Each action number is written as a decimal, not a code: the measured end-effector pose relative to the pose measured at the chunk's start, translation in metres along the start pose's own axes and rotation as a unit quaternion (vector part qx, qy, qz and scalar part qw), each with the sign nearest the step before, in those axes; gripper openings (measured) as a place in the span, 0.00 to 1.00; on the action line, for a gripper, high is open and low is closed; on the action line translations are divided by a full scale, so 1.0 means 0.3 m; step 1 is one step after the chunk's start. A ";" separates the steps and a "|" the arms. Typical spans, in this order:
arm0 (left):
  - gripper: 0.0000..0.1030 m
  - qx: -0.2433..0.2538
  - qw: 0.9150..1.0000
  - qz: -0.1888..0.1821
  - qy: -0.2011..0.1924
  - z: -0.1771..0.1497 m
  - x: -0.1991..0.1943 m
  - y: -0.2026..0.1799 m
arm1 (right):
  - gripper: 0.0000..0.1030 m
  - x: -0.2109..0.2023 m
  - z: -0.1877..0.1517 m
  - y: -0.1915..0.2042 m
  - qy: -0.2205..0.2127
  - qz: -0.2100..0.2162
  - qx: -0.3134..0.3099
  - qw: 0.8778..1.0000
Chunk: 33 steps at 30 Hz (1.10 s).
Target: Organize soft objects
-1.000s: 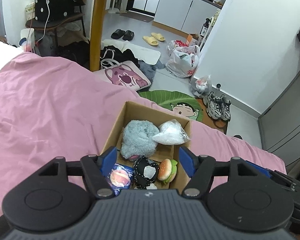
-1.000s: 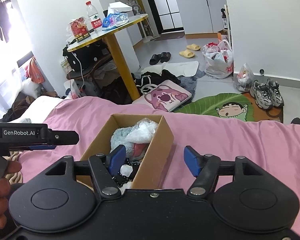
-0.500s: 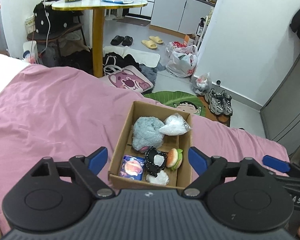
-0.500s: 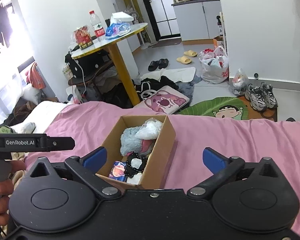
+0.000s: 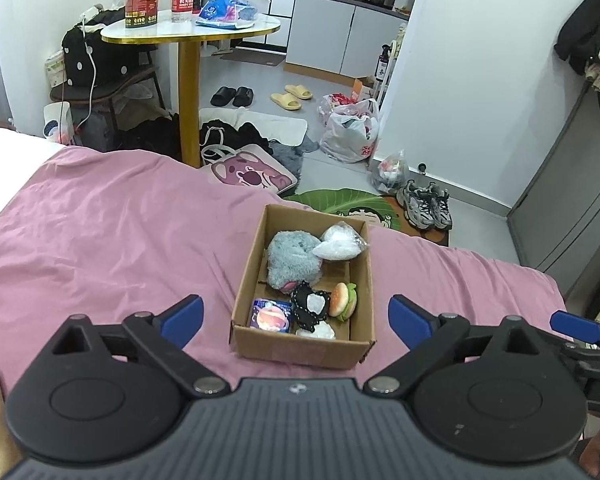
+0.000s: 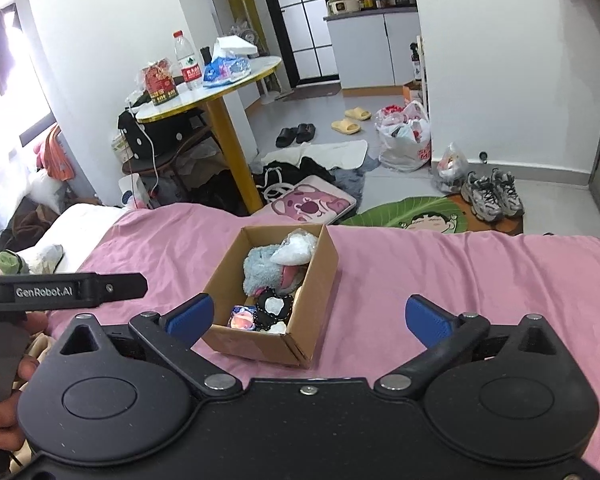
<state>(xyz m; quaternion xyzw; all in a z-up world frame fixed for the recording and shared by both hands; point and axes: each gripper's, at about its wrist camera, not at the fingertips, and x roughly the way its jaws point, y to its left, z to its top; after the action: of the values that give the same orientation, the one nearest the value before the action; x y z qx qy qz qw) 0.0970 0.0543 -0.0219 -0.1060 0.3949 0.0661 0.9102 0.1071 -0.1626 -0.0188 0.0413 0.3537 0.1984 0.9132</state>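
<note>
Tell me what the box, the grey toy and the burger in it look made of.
Box: brown corrugated cardboard, matte, with raw cut edges and folded flaps. Grey toy: plush, long fuzzy blue-grey pile, a pink patch underneath. Burger: probably soft foam or plush; smooth tan bun with a green layer, but too small to be sure.

both grippers' fingers (image 5: 182, 314) spread wider, pulled back from box (image 5: 304, 344)

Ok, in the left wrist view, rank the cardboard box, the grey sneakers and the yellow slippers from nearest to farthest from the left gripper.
1. Cardboard box, on the pink bed, just ahead of the left gripper.
2. Grey sneakers, floor, right.
3. Yellow slippers, floor, far back.
</note>
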 end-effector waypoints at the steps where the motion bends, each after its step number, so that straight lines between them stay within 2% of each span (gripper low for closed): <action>1: 0.96 0.002 1.000 -0.001 -0.001 -0.004 -0.009 0.001 | 1.00 -0.013 -0.002 0.002 -0.002 -0.002 0.001 1.000; 12: 0.97 0.034 0.999 0.010 -0.021 -0.041 -0.119 -0.012 | 1.00 -0.127 -0.025 0.013 -0.018 -0.020 0.020 0.999; 26: 0.97 0.062 0.997 0.012 -0.043 -0.080 -0.246 -0.029 | 1.00 -0.225 -0.061 0.041 -0.042 -0.002 0.023 0.999; 33: 0.97 0.069 0.996 0.018 -0.049 -0.099 -0.286 -0.027 | 1.00 -0.238 -0.078 0.055 -0.039 -0.006 0.017 0.999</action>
<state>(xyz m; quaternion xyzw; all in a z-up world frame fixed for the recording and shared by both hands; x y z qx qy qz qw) 0.0194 0.0359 0.0223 -0.0330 0.3552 0.0599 0.9323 0.0382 -0.1769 0.0122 0.0628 0.3212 0.1849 0.9267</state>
